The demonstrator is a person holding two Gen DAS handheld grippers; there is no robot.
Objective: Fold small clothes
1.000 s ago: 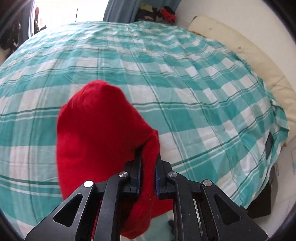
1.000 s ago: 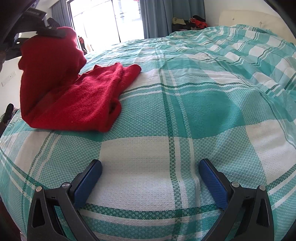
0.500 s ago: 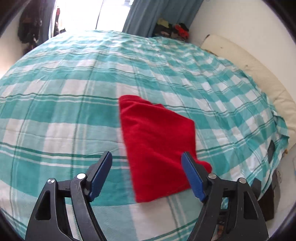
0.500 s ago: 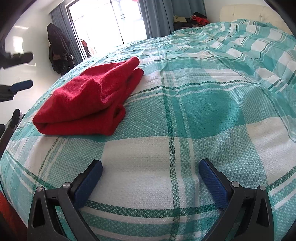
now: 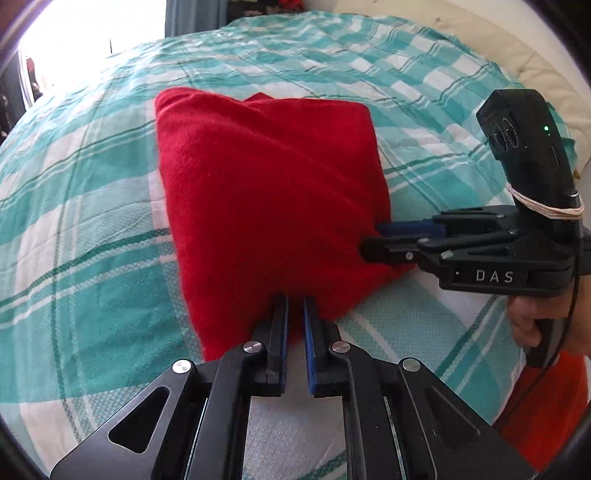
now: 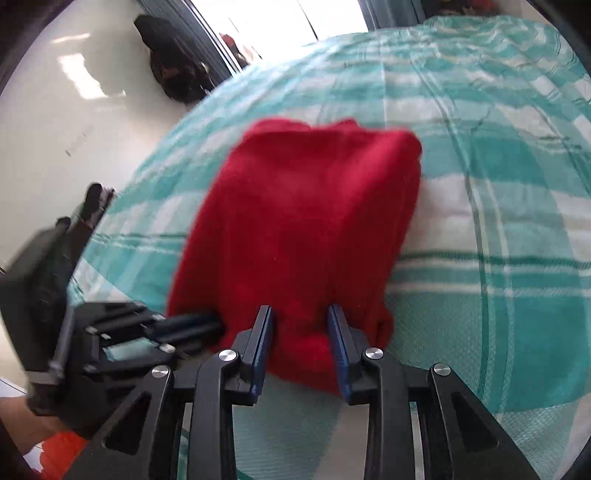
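A bed covered in a teal and white checked sheet fills the space ahead of the tool. Beyond it, a bright window glares white, with grey-blue curtains beside it. A cream padded headboard runs along the bed's right. Left, a pale glossy floor and dark hanging clothes.

The red, fuzzy knit garment is folded into a compact, roughly rectangular bundle of several layers. It lies flat on the teal-and-white checked bedspread. The top face is smooth and unwrinkled. The far edge shows a small raised peak of fabric near its middle. In the right wrist view, stacked layers are visible along the right side, and the near corner is bunched.
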